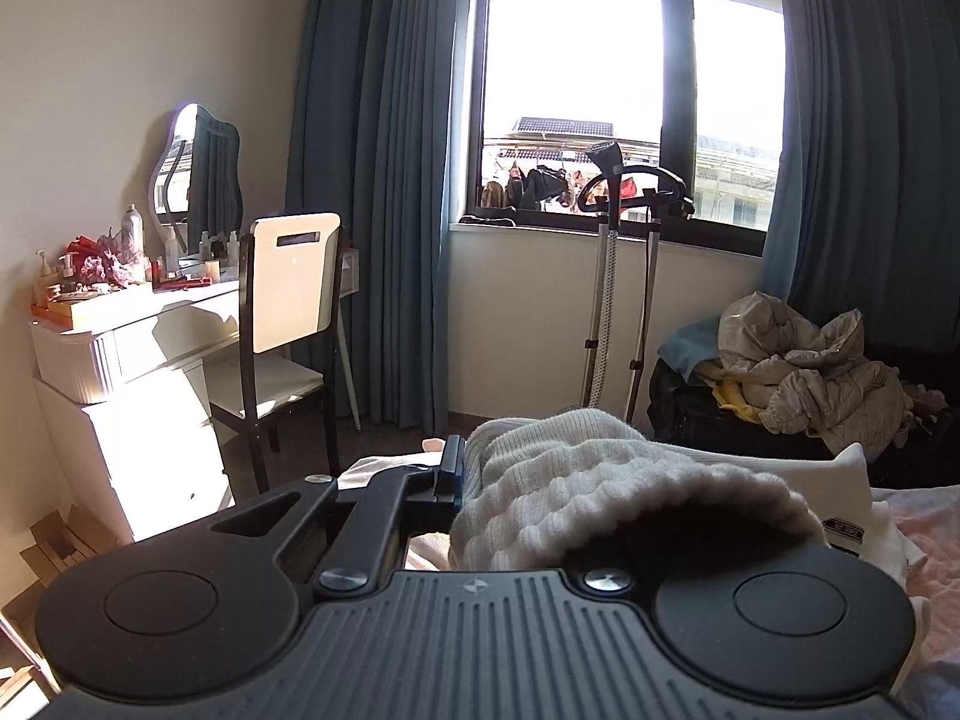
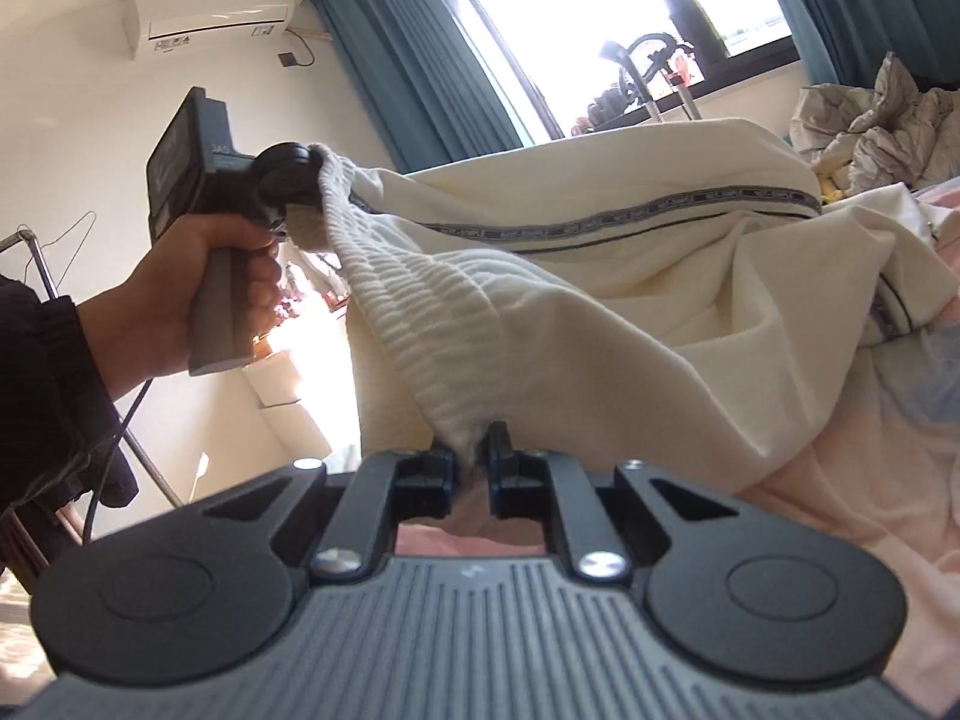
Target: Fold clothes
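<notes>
A cream garment (image 2: 600,252) with a ribbed waistband and a dark printed stripe along its length is held up by that band between the two grippers; its far end trails down at the right of the right-wrist frame onto the pink bedding (image 2: 840,510). The right gripper (image 2: 469,462), at lower centre of its own view, has its tongs closed together on a bunch of the ribbed band, cloth showing in the narrow slot between them. The left gripper (image 2: 300,180) shows at upper left of that same frame, gripped in the person's hand (image 2: 210,294), with the other end of the band gathered at its nose; in the left-wrist view the knit is heaped over its right finger and hides the gap, so the band seems clamped there, though the tips themselves cannot be seen.

As to progress, I judge the piece is mid-handling: it hangs loose and sagging between the two holds, neither spread flat nor lying in a neat folded stack, so the creasing and laying-down remain; a crumpled grey jacket (image 1: 822,378) and other clothes sit heaped at right of the left-wrist frame, below the window (image 1: 630,78), plainly not folded.
</notes>
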Motion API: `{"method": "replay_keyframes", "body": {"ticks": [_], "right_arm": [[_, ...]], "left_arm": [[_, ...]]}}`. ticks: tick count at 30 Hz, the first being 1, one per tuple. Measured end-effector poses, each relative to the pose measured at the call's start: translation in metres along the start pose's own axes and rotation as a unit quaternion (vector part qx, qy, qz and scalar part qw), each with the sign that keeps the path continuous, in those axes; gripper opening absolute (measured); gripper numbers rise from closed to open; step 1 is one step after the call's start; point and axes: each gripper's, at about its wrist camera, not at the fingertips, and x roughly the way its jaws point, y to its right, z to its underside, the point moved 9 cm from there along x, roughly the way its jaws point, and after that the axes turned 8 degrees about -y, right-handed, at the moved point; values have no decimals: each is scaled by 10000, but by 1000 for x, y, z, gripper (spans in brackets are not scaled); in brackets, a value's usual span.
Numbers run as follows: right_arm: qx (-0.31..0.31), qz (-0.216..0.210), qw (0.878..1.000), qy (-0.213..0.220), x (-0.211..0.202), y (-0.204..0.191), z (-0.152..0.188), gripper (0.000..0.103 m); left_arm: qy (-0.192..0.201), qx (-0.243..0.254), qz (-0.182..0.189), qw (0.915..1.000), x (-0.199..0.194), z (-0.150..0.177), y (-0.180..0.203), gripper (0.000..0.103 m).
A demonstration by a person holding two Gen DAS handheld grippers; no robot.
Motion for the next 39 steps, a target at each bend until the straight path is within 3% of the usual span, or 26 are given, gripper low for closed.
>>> {"method": "replay_keyframes", "body": {"ticks": [5,9,14,19,22,23,24,25,27,32,39], "right_arm": [[-407,-798,9954,-353,78,-72,2,12],[-383,-1133,9906,-662,142,-101,16,12],[-273,-1112,9877,-1063,189,-103,35,13],[-113,-1221,9852,-1201,196,-99,35,16],[-260,-1272,9828,-1312,199,-97,33,27],[-332,-1318,9812,-1373,196,-100,33,31],[-406,-1366,9793,-1436,193,-104,34,41],[-479,-1413,9774,-1499,190,-108,35,52],[-684,-1340,9761,-1568,180,-112,38,57],[-986,-882,9761,-1725,140,-103,51,57],[-1299,-150,9816,-1392,49,-68,50,57]], "left_arm": [[-360,-177,-241,9989,61,1,-70,9],[-698,-304,-394,9963,111,10,-121,9],[-1136,-456,-249,9922,165,60,-150,9],[-1149,-431,-83,9924,169,78,-162,17],[-1186,-312,-295,9920,156,79,-164,34],[-1185,-238,-429,9917,149,79,-165,45],[-1181,-153,-576,9912,140,78,-165,55],[-1155,-110,-707,9907,130,78,-166,59],[-1122,-99,-918,9894,106,77,-169,72],[-981,42,-985,9903,40,85,-160,76],[-748,122,-677,9948,-52,110,-108,76]]}}
